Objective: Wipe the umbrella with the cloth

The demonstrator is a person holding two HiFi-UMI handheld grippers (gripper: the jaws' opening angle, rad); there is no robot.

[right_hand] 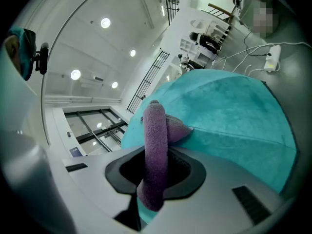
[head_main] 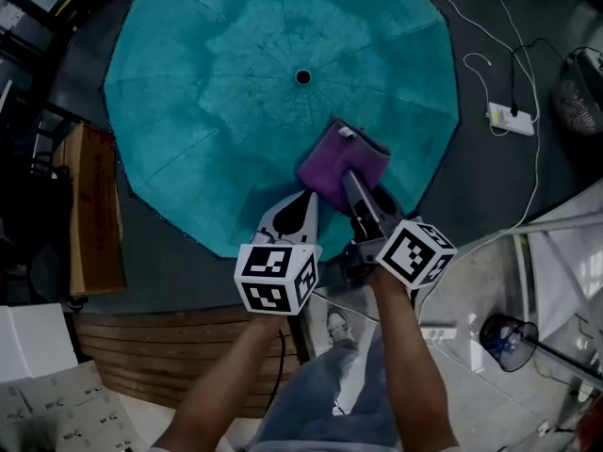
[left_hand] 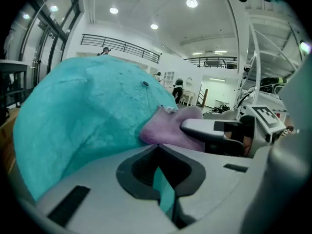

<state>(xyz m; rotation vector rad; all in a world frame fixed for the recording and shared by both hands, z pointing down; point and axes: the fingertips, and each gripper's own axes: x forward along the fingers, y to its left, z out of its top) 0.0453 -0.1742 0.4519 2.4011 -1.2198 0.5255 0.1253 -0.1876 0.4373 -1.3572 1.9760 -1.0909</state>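
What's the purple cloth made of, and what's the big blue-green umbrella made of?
The cloth looks like soft terry or microfibre: fuzzy, matte, folded thick in the right gripper. The umbrella canopy looks like thin synthetic fabric, probably nylon or polyester: smooth, stretched taut in flat panels between ribs.

umbrella [head_main: 236, 83]: matt teal fabric | cloth [head_main: 341, 161]: fuzzy purple terry | planks [head_main: 170, 342]: ribbed wood
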